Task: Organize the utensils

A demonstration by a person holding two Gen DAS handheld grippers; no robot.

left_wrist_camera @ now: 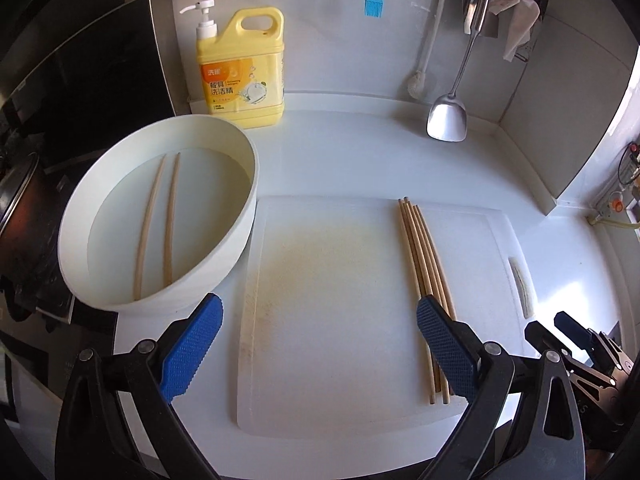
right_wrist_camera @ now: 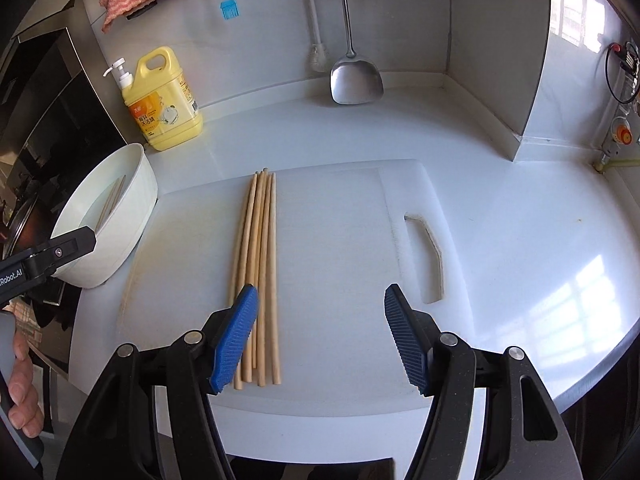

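Note:
Several wooden chopsticks (left_wrist_camera: 424, 264) lie side by side on the right part of a white cutting board (left_wrist_camera: 332, 300); they also show in the right wrist view (right_wrist_camera: 258, 256) on the board (right_wrist_camera: 340, 240). Two more chopsticks (left_wrist_camera: 160, 224) lie in water in a white round basin (left_wrist_camera: 224, 264) left of the board, also seen in the right wrist view (right_wrist_camera: 132, 208). My left gripper (left_wrist_camera: 320, 320) is open and empty above the board's near half. My right gripper (right_wrist_camera: 320, 308) is open and empty, its left finger over the chopsticks' near ends.
A yellow dish-soap jug (left_wrist_camera: 242, 64) stands at the back wall. A steel spatula (left_wrist_camera: 448, 116), a white brush (left_wrist_camera: 420, 80) and a blue silicone brush (left_wrist_camera: 374, 2) hang on the wall. A stove with a pot (left_wrist_camera: 20, 208) is at the left.

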